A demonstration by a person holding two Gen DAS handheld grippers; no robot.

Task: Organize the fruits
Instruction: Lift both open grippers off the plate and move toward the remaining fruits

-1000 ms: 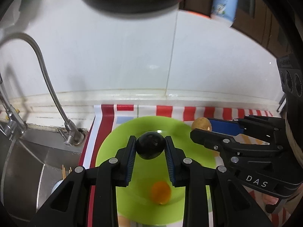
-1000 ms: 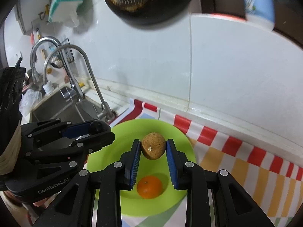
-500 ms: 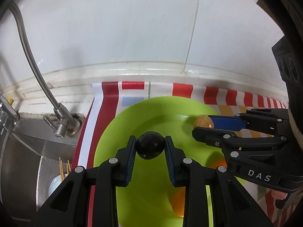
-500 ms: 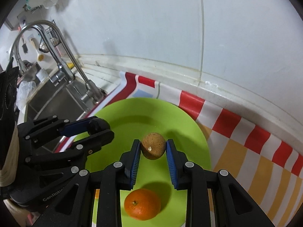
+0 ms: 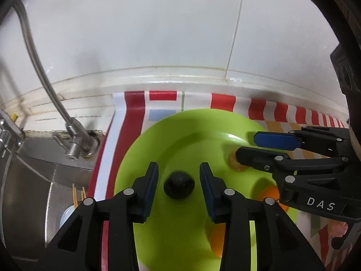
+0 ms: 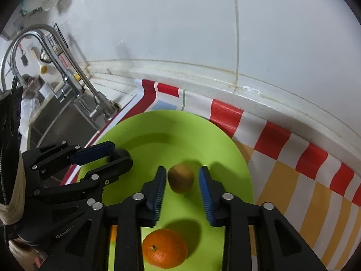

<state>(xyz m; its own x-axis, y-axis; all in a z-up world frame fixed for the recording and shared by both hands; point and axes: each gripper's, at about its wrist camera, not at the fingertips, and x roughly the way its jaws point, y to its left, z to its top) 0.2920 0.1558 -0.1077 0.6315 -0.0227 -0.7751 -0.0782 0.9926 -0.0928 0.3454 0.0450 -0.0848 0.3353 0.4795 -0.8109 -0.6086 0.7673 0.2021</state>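
A lime-green plate (image 5: 180, 135) (image 6: 158, 140) lies on a striped cloth. My left gripper (image 5: 178, 177) is open just above the plate, and a dark round fruit (image 5: 179, 185) lies on the plate between its pads, free of them. My right gripper (image 6: 182, 184) is open too, with a brown kiwi-like fruit (image 6: 181, 180) on the plate between its pads. The brown fruit shows partly behind the right gripper in the left wrist view (image 5: 233, 163). An orange (image 6: 164, 250) sits on the plate in front of the right gripper.
A red, white and yellow striped cloth (image 6: 293, 158) covers the counter. A steel faucet (image 5: 72, 133) (image 6: 94, 103) and sink (image 5: 24, 180) are to the left. A white tiled wall (image 5: 158, 33) stands close behind the plate.
Both grippers came down toward the plate and opened. The dark fruit and the brown fruit left the pads and now rest on the plate.
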